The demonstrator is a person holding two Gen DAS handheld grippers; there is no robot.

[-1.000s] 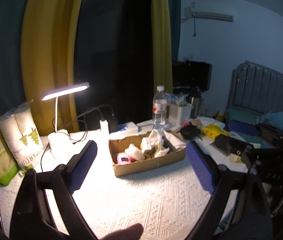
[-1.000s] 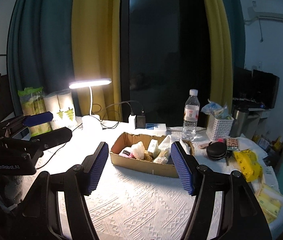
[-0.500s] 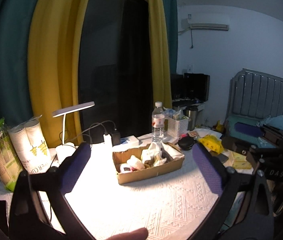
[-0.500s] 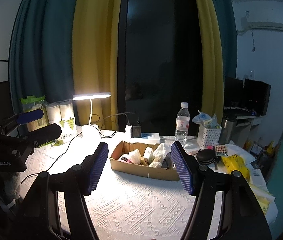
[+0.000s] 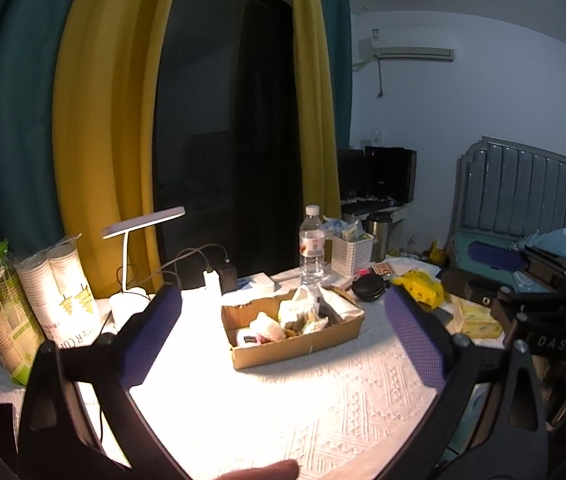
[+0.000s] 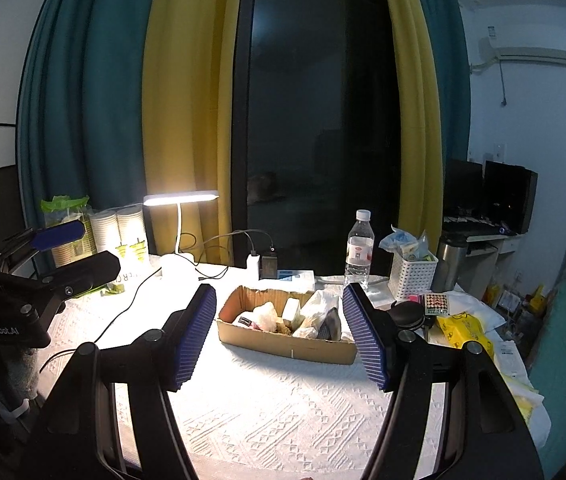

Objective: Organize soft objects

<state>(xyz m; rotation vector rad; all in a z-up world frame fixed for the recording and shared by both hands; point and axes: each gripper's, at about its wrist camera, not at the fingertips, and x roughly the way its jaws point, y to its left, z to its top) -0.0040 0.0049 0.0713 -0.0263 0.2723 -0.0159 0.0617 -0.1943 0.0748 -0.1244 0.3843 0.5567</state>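
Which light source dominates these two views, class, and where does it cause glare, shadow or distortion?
Left wrist view: the desk lamp blows out the white tablecloth near the left tool; curtains bow with fisheye. Right wrist view: the lamp head glares, the cardboard box shadows its near side, the right tool is dim, and the corners are black.

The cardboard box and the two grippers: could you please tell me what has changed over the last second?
Both grippers have pulled back and up from the table: the cardboard box now looks smaller and lower in both wrist views, with more curtain and window above. The left gripper and right gripper are open and empty, as before. The box, its soft contents, the lamp and the water bottle have not moved.
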